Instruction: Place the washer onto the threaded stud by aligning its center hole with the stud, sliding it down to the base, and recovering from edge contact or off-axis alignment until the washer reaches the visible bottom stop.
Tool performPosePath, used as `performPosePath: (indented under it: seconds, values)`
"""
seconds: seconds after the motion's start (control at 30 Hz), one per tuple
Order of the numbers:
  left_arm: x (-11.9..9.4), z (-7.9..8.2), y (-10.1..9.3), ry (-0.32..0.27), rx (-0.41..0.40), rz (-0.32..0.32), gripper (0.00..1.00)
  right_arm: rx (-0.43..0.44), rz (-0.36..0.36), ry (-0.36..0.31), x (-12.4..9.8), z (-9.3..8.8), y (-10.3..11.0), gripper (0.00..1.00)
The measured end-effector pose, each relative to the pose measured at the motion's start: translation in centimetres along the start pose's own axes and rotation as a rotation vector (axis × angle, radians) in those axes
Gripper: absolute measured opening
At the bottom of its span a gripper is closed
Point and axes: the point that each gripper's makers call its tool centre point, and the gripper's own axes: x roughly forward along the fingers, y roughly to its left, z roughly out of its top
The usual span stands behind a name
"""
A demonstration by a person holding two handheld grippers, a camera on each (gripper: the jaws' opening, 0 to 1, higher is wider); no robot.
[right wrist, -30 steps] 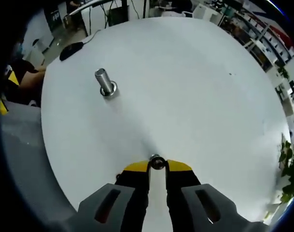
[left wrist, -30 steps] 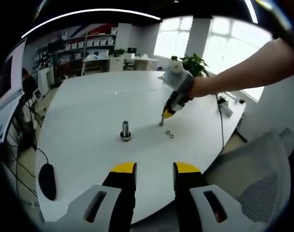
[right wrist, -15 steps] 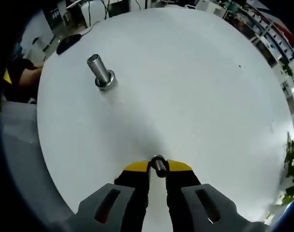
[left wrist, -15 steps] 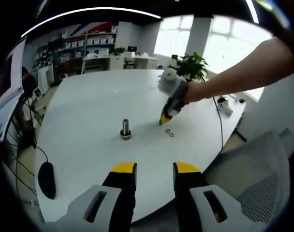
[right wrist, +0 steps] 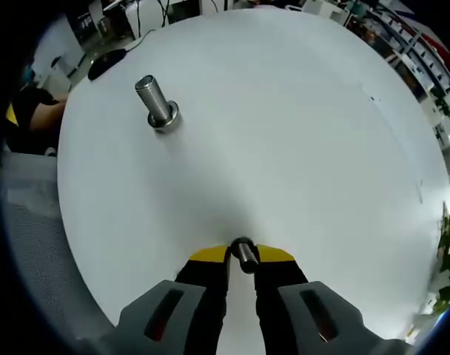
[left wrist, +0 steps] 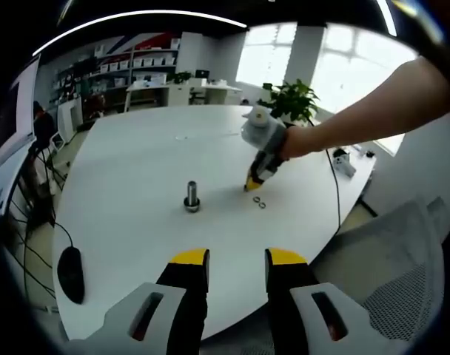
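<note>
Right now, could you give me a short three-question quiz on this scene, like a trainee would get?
1. True or false: the metal ring already sits on the post.
2. What does the right tool grip? A) mouse B) metal ring C) plant
3. In the left tool view, how many spare rings lie on the table below the right tool?

Key: 1 false. 2 B. 3 two.
</note>
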Motion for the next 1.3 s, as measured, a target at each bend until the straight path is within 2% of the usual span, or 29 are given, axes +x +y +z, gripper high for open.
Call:
performPosePath:
  seconds: [0.5, 0.83, 1.2, 1.3]
  values:
    - [0.0, 0.0, -0.2, 0.005, 0.017, -0.003, 0.28, 0.055, -0.004, -0.01, -1.6, -2.0, 0.3, 0.16]
    - [0.1, 0.0, -0.2, 0.012, 0.026, 0.0, 0.28, 0.063, 0.025, -0.01, -1.5, -3.3, 2.4, 0.17]
    - [0.1, -0.2, -0.3, 0.019, 0.029, -0.002, 0.28, 0.054, 0.071, -0.021, -0.8, -3.2, 4.8, 0.2]
    - [0.1, -0.2, -0.2, 0.019, 0.028, 0.0, 0.28, 0.025, 0.074, -0.009, -0.4, -3.2, 5.2, 0.2]
